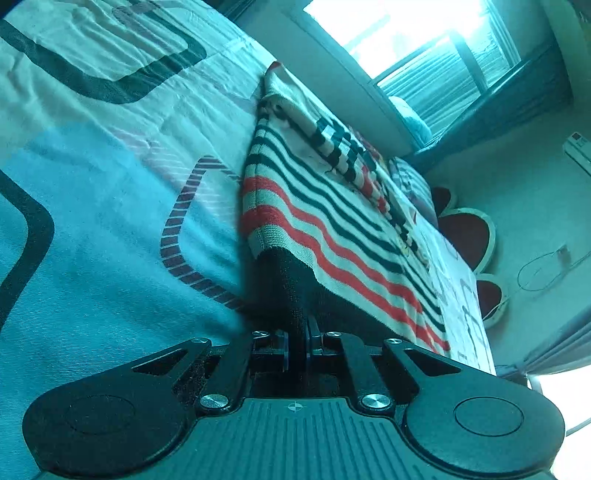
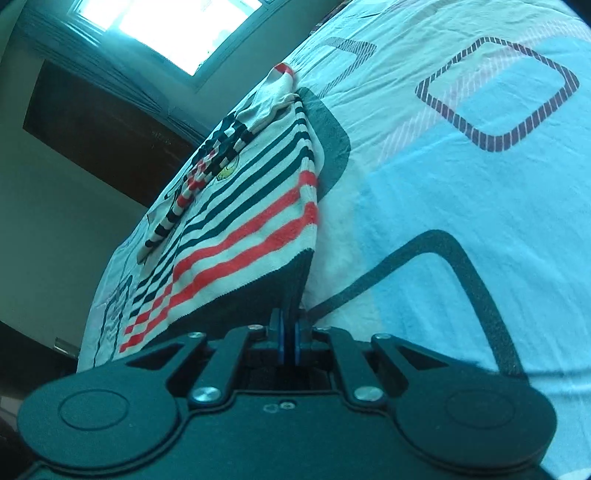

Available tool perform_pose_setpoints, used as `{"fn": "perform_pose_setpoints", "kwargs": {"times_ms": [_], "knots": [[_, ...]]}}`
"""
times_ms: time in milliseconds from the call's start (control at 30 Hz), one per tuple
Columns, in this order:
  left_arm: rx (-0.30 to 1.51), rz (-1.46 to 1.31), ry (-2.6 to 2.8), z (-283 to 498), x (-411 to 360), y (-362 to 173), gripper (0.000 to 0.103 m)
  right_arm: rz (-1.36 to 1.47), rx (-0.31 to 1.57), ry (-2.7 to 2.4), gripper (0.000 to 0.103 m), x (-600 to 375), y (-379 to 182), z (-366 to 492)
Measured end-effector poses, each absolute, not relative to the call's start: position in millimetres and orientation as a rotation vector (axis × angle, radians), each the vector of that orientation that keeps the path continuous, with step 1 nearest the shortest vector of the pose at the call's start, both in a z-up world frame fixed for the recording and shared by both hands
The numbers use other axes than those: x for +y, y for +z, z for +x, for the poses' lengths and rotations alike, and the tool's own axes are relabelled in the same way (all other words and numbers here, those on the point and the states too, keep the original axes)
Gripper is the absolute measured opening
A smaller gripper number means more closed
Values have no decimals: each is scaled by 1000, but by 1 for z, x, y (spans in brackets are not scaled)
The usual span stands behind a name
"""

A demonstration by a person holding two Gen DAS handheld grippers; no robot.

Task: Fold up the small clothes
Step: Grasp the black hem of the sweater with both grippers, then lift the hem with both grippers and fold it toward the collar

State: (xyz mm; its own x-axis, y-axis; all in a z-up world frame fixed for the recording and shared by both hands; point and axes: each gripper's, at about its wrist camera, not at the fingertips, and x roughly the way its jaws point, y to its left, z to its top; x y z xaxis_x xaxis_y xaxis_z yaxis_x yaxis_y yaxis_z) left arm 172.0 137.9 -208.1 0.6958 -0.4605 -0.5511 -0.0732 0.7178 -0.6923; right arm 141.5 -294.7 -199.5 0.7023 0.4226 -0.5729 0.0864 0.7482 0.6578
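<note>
Left wrist: left gripper (image 1: pixel 306 334) fingers clamping striped sweater (image 1: pixel 332 221) hem; right gripper (image 2: pixel 290 334) fingers likewise. Next: carrying hem forward, folding toward collar.

no readable text, labels, numbers

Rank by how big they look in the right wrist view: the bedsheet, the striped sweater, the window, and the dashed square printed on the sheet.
1. bedsheet
2. striped sweater
3. window and dashed square: look alike, and the window is farther off and cropped, so unranked.
</note>
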Motion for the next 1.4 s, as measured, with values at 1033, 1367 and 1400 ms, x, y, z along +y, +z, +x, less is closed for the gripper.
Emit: {"fn": "perform_pose_setpoints", "kwargs": {"times_ms": [1033,1367,1400], "knots": [[588,-603,-352,464,154,-45,8,436,522,241,6,-285,-30,418],[760,-622,-328,581,151,-129,8,601,684,188,6,-304,-115,532],[767,-631,-336,588,151,-137,8,614,697,168,6,-306,-126,540]]}}
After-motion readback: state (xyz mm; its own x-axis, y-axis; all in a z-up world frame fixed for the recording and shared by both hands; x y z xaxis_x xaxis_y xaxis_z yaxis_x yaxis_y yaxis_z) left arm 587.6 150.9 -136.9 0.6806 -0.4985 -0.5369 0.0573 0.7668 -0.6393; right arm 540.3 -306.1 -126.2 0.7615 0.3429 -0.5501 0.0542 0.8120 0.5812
